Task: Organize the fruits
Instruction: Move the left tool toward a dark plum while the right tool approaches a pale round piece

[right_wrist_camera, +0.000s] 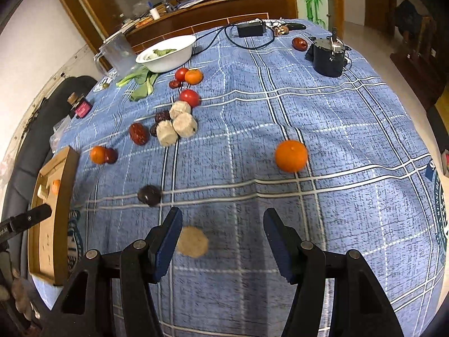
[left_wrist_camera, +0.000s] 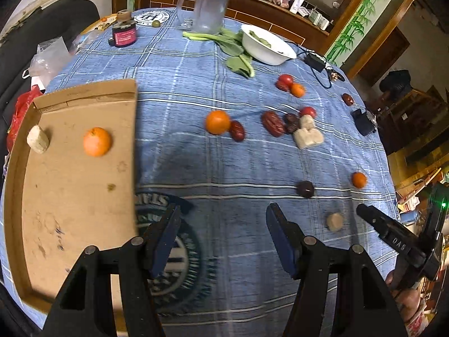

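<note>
A cardboard tray (left_wrist_camera: 70,196) lies at the table's left and holds an orange (left_wrist_camera: 97,141) and a beige chunk (left_wrist_camera: 38,138). My left gripper (left_wrist_camera: 223,219) is open and empty over the blue cloth beside the tray. My right gripper (right_wrist_camera: 221,224) is open and empty; a beige chunk (right_wrist_camera: 192,242) lies just inside its left finger. An orange (right_wrist_camera: 291,155) lies ahead of it on the right, a dark fruit (right_wrist_camera: 149,195) on the left. Oranges, red dates, tomatoes and beige chunks (right_wrist_camera: 176,125) are scattered mid-table. The right gripper also shows in the left wrist view (left_wrist_camera: 364,212).
A white bowl (left_wrist_camera: 277,53) with greens, loose leafy greens (left_wrist_camera: 233,46), a clear jug (left_wrist_camera: 210,8) and a small dark jar (left_wrist_camera: 124,32) stand at the far side. A black device (right_wrist_camera: 328,56) and cabled adapter (right_wrist_camera: 251,30) sit far right. A cabinet stands behind.
</note>
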`<state>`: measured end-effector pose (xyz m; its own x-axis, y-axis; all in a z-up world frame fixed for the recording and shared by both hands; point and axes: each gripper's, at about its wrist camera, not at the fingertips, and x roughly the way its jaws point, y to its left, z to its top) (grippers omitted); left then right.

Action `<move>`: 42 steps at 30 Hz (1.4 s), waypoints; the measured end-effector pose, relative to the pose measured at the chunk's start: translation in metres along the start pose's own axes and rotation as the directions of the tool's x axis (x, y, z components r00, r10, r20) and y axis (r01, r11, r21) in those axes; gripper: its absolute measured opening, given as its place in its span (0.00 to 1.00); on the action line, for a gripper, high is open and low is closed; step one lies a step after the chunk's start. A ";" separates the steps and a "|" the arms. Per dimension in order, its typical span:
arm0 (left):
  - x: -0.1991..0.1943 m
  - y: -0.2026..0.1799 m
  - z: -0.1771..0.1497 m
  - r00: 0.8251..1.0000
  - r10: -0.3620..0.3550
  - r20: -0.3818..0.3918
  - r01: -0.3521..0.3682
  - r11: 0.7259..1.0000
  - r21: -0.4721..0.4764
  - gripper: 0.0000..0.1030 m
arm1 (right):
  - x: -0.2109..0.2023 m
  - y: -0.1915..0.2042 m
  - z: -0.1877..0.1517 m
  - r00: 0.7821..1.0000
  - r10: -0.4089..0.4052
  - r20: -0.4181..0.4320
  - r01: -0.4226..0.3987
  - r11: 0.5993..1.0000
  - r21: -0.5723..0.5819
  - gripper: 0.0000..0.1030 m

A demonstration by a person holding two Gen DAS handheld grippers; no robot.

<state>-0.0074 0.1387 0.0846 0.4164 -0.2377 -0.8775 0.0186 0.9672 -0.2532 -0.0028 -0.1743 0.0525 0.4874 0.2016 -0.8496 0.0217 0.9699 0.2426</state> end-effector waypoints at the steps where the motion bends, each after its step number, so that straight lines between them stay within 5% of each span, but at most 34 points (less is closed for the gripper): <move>1: -0.003 -0.003 -0.003 1.000 0.003 0.004 -0.003 1.000 -0.007 0.60 | -0.002 0.001 0.000 1.000 0.007 0.004 -0.007 1.000 -0.016 0.62; 9: -0.046 0.018 -0.038 0.993 0.100 0.065 -0.088 0.981 -0.173 0.60 | 0.009 0.023 0.004 0.996 0.077 -0.054 -0.084 0.988 -0.133 0.62; 19: -0.123 0.073 -0.102 0.952 0.276 0.134 -0.189 0.872 -0.451 0.61 | 0.028 0.106 0.004 0.973 0.170 -0.157 -0.217 0.908 -0.359 0.63; 23: -0.137 0.074 -0.114 0.940 0.306 0.150 -0.201 0.853 -0.482 0.61 | 0.024 0.131 -0.007 0.961 0.214 -0.174 -0.269 0.871 -0.411 0.63; 28: -0.132 0.057 -0.109 0.945 0.290 0.150 -0.197 0.873 -0.447 0.61 | 0.020 0.130 -0.021 0.958 0.222 -0.181 -0.280 0.858 -0.430 0.63; 37: -0.084 0.024 -0.083 0.979 0.157 0.131 -0.101 0.929 -0.357 0.61 | 0.013 0.054 -0.016 0.982 0.145 -0.122 -0.177 0.932 -0.316 0.62; 42: -0.029 0.005 -0.068 0.997 0.066 0.042 -0.050 0.952 -0.301 0.60 | 0.001 0.003 -0.017 0.994 0.082 -0.072 -0.098 0.964 -0.249 0.62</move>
<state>-0.0812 0.1440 0.0817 0.4546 -0.1699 -0.8743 -0.2769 0.9060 -0.3201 -0.0169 -0.1687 0.0450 0.4238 0.2901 -0.8580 -0.2443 0.9488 0.2001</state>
